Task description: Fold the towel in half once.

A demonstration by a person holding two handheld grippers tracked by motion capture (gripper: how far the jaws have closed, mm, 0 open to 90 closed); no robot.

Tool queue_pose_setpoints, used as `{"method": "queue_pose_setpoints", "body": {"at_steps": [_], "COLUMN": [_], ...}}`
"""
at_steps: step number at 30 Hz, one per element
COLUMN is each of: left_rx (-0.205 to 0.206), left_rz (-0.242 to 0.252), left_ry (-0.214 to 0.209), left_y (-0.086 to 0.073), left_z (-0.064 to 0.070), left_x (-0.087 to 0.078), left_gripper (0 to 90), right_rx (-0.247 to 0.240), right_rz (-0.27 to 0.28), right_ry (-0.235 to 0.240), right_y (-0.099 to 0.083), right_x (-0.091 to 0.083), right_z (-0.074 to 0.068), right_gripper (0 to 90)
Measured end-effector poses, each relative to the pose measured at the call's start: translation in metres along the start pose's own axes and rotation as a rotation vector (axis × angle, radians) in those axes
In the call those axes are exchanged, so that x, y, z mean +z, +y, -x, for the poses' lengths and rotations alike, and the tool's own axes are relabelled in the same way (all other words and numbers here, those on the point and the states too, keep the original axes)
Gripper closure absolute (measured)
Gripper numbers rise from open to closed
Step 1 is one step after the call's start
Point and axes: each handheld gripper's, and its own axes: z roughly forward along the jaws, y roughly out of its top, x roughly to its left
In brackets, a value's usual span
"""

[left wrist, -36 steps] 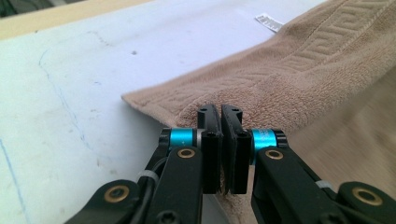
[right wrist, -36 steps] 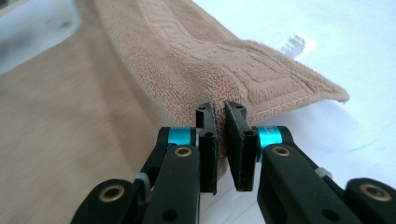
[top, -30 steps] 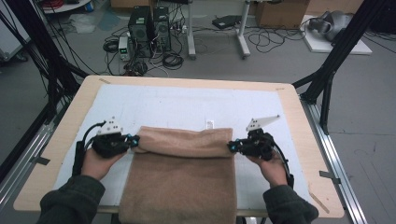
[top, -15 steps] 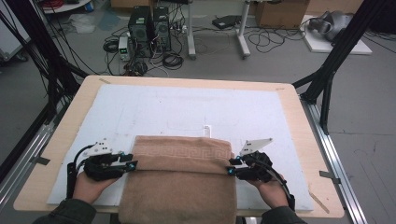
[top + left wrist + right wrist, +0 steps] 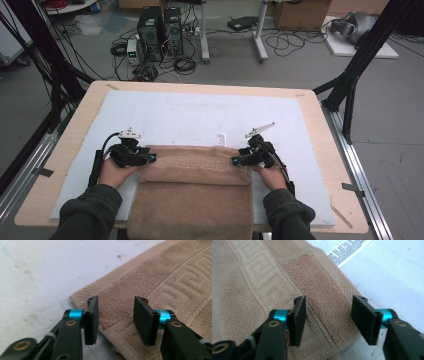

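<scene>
White table mat, tan towel overhanging, lower end cut off

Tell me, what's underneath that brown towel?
The towel lies folded on a white mat over the wooden table. A printed label peeks from its edge. Anything else beneath is covered.

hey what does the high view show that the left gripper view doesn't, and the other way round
High view alone: the whole table, both hands, the right gripper at the towel's right corner, the towel hanging over the near edge, plus computer towers and cables on the floor.

Left gripper view alone: the left gripper up close, jaws open with a gap over the towel's corner, and the ribbed hem.

Both: the tan towel with its key-pattern band, lying on the white mat.
</scene>
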Motion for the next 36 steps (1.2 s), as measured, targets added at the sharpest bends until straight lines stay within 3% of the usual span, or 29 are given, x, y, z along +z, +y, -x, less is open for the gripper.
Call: {"method": "queue_pose_setpoints", "body": {"at_steps": [1, 2, 4, 5, 9, 10, 13, 16, 18, 22, 25, 28, 30, 32, 33, 34, 36], "left_rx": [0.015, 0.022, 0.026, 0.026, 0.028, 0.015, 0.007, 0.015, 0.021, 0.026, 0.073, 0.11, 0.113, 0.144, 0.157, 0.167, 0.193], "left_rz": [-0.002, -0.004, -0.004, -0.004, 0.028, 0.071, 0.109, 0.121, 0.17, 0.197, 0.202, 0.208, 0.204, 0.196, 0.185, 0.18, 0.161], "left_ry": [0.011, 0.012, 0.01, 0.01, 0.006, 0.002, -0.003, -0.006, -0.01, -0.03, -0.029, -0.037, -0.058, -0.066, -0.075, -0.087, -0.112], "left_y": [0.0, 0.0, 0.001, 0.001, 0.001, 0.002, 0.004, 0.006, 0.008, 0.006, -0.002, -0.013, -0.022, -0.033, -0.039, -0.046, -0.058], "left_z": [0.002, 0.004, 0.004, 0.004, 0.004, 0.004, 0.003, 0.004, 0.008, 0.014, 0.027, 0.039, 0.047, 0.058, 0.063, 0.069, 0.078], "left_x": [0.001, 0.001, 0.0, 0.0, -0.008, -0.015, -0.023, -0.033, -0.045, -0.056, -0.068, -0.079, -0.084, -0.09, -0.093, -0.097, -0.103], "left_gripper": [72.0, 72.0, 84.5, 85.4, 86.4, 86.4, 86.1, 86.1, 86.1, 86.2, 86.2, 86.2, 86.1, 86.2, 86.2, 86.1, 86.0], "right_rx": [-0.003, -0.003, 0.002, -0.014, -0.05, -0.055, -0.078, -0.116, -0.135, -0.155, -0.171, -0.206, -0.217, -0.239, -0.239, -0.247, -0.253], "right_rz": [-0.003, -0.003, -0.01, -0.015, 0.005, 0.014, 0.044, 0.067, 0.084, 0.111, 0.126, 0.136, 0.129, 0.129, 0.129, 0.12, 0.103], "right_ry": [0.046, 0.046, 0.077, 0.069, 0.031, 0.03, 0.026, 0.016, 0.019, 0.037, 0.049, 0.065, 0.067, 0.085, 0.085, 0.122, 0.137], "right_y": [0.0, 0.0, 0.001, 0.002, 0.007, 0.008, 0.015, 0.022, 0.023, 0.02, 0.014, -0.003, -0.007, -0.023, -0.023, -0.037, -0.043], "right_x": [0.001, 0.001, 0.002, 0.002, -0.008, -0.011, -0.023, -0.033, -0.04, -0.049, -0.058, -0.069, -0.071, -0.077, -0.077, -0.08, -0.081], "right_z": [0.001, 0.001, 0.001, -0.001, -0.008, -0.009, -0.015, -0.022, -0.028, -0.036, -0.045, -0.065, -0.07, -0.087, -0.087, -0.098, -0.103], "right_gripper": [66.7, 66.7, 81.0, 82.0, 83.9, 84.3, 84.3, 84.4, 84.3, 84.3, 84.3, 84.3, 84.3, 84.2, 84.2, 84.1, 83.6]}}
